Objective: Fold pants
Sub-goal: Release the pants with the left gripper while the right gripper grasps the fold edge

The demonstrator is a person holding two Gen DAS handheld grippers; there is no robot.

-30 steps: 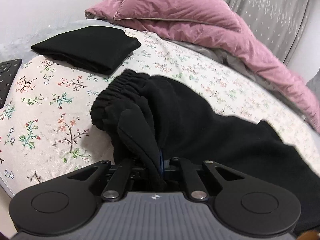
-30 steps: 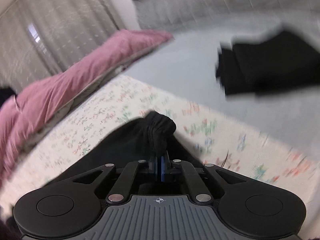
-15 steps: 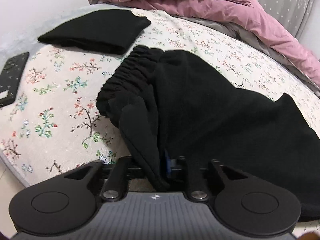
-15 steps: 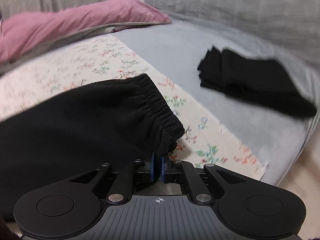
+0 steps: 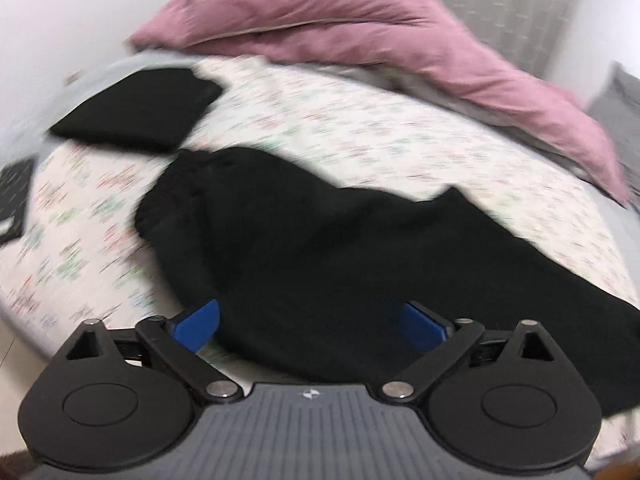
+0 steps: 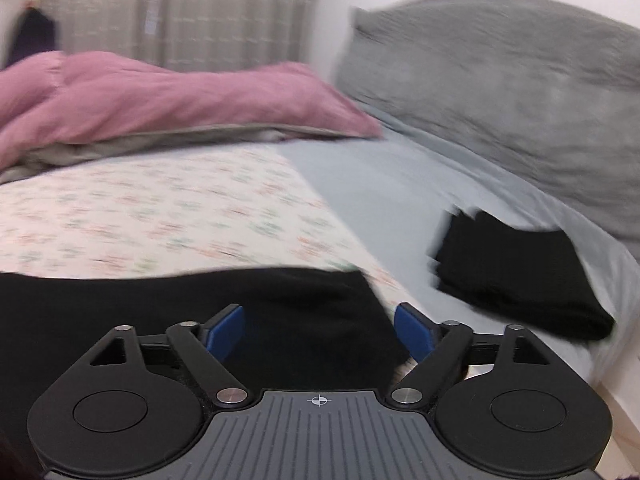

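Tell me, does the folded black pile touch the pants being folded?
Apart. The left wrist view shows floral sheet between the folded black pile and the pants.

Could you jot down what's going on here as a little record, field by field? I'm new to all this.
Setting: bed with floral sheet
Item being folded: black pants, lying flat on the sheet
Left gripper: open, blue pads either side of the pants, not clamping
Right gripper: open, over the pants' edge
Nearby: folded black garment on the grey-blue sheet; pink duvet; grey pillow
Image quality: motion-blurred
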